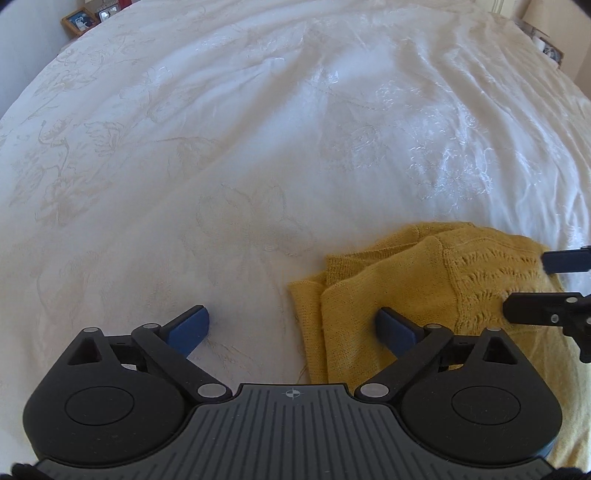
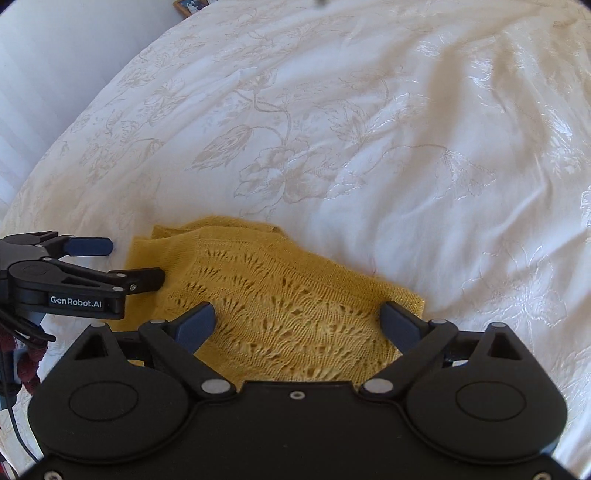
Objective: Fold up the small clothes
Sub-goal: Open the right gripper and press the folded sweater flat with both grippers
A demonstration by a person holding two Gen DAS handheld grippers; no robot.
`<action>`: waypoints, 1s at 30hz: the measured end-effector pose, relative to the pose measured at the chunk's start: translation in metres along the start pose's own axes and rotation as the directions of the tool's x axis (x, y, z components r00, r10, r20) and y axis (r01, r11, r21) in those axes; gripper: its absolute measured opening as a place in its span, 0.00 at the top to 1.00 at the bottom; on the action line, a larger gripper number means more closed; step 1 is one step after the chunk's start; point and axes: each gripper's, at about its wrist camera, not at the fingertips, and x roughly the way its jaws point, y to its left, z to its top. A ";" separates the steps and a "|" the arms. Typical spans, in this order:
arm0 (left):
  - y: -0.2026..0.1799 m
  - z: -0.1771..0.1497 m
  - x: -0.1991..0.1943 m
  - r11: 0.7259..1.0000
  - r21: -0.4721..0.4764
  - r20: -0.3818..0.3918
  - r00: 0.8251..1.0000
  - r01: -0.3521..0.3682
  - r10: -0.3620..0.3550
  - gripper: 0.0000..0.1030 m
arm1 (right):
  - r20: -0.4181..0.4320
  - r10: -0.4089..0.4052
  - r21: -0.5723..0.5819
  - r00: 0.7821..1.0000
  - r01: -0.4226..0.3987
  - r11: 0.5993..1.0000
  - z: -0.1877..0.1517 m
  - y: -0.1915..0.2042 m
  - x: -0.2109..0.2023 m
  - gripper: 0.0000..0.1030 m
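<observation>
Mustard-yellow knitted garment (image 2: 280,295), folded in layers, flat on a white bedspread (image 2: 351,147) with a pale floral pattern. Lace openwork panel on the top layer, plain knit at the folded edges toward the far side. In the left wrist view, the same garment (image 1: 406,295) low and to the right, a doubled fold edge on its left side.

Left tongs (image 1: 293,332) spread wide, gripping nothing: one blue pad (image 1: 190,328) over bare bedspread (image 1: 258,129) just beside the garment's left edge, the other pad over the plain knit of the garment. Contact with the cloth cannot be told. From the right wrist view, left tongs (image 2: 136,262) at the left edge of the garment, one finger beside the cloth and the other over its left edge.

Right tongs (image 2: 297,326) likewise released, splayed wide, with the lace panel between the two blue pads (image 2: 195,326) but no pinch on it. In the left wrist view, right tongs (image 1: 543,280) entering from the right edge, over the lace part of the garment.

Framed pictures (image 1: 79,20) on a surface beyond the far corner of the bed. A dark red cord or tassel (image 2: 31,365) and a black cable at the left edge of the right wrist view.
</observation>
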 end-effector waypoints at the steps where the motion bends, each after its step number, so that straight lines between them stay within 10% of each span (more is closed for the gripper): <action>1: 0.001 0.001 0.002 1.000 -0.002 -0.005 1.000 -0.002 0.001 0.00 | -0.001 -0.004 0.002 1.000 0.004 1.000 0.001 0.000 0.000 0.05; 14: 0.000 -0.018 -0.060 0.995 -0.052 0.082 0.994 0.081 -0.077 0.01 | 0.198 0.032 0.197 0.980 -0.072 0.978 -0.027 -0.010 -0.075 0.01; 30: -0.040 -0.124 -0.122 0.984 -0.136 0.019 0.994 0.113 -0.112 0.00 | 0.170 0.076 0.304 0.983 -0.125 0.944 -0.132 -0.028 -0.132 0.01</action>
